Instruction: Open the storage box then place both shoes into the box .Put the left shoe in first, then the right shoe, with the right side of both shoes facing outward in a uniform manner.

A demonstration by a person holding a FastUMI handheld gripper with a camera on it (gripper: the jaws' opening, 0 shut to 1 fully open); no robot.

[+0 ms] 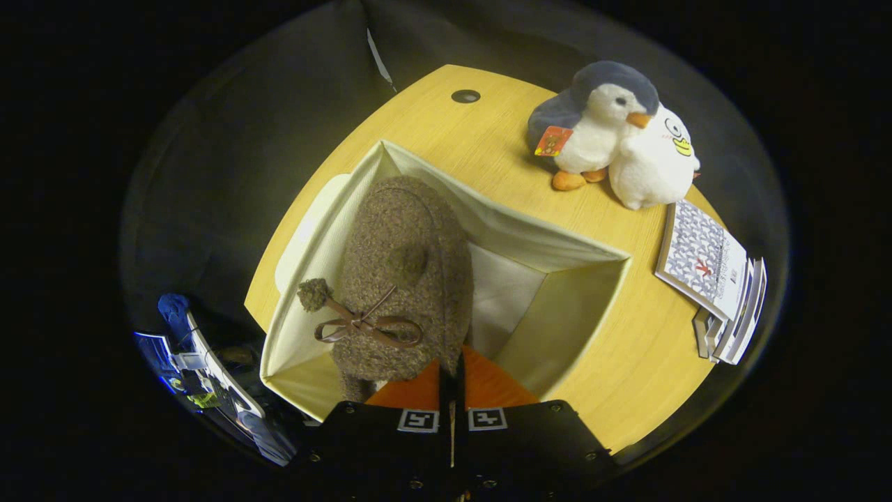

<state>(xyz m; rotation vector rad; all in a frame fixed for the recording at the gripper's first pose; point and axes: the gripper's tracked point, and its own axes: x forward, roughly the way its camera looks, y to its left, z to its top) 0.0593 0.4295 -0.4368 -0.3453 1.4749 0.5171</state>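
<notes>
One fuzzy brown shoe (408, 279) hangs over the open storage box (557, 293) on the wooden table (641, 348); gripper (451, 373) fingers look clamped on its heel, contact partly hidden. Two plush toys (613, 136) and booklets (711, 279) sit beyond.

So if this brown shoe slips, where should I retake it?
Probably by its near rim, from above, where the fingers pinch the brown shoe now: it is thin there, while the fuzzy body is bulky and hangs inside the storage box.
</notes>
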